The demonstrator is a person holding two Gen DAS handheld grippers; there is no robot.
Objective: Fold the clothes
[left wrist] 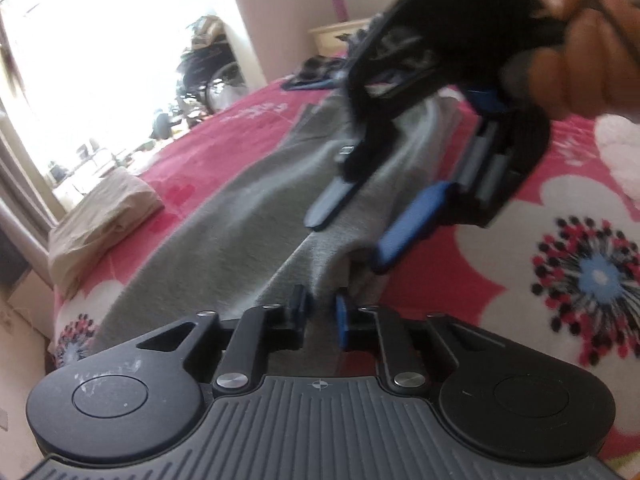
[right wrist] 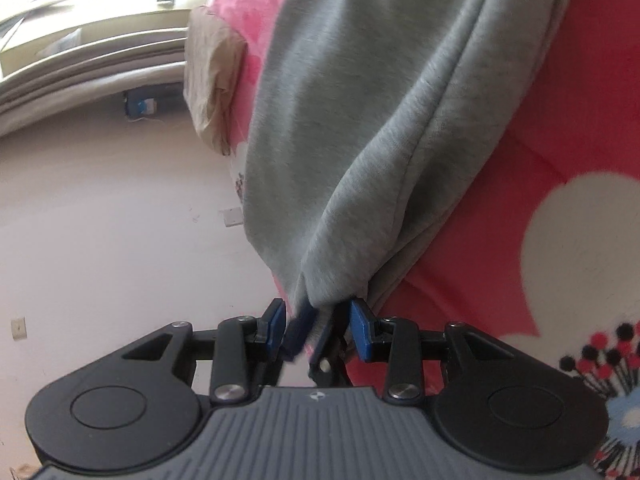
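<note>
**Grey garment pinched at its near edge**

Pink flowered bedspread [left wrist: 460,280] carries our beige folded pile [left wrist: 104,216] at left and the grey garment [left wrist: 240,216] running far-to-near down the middle. Our left gripper [left wrist: 322,312] stands narrow on its near edge; our right gripper [left wrist: 348,224] spreads wide just beyond. We could lose this corner if the fleece slips free.

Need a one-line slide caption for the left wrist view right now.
Left gripper pinches the grey garment edge on the floral bedspread while the right gripper hovers open above it.
</note>
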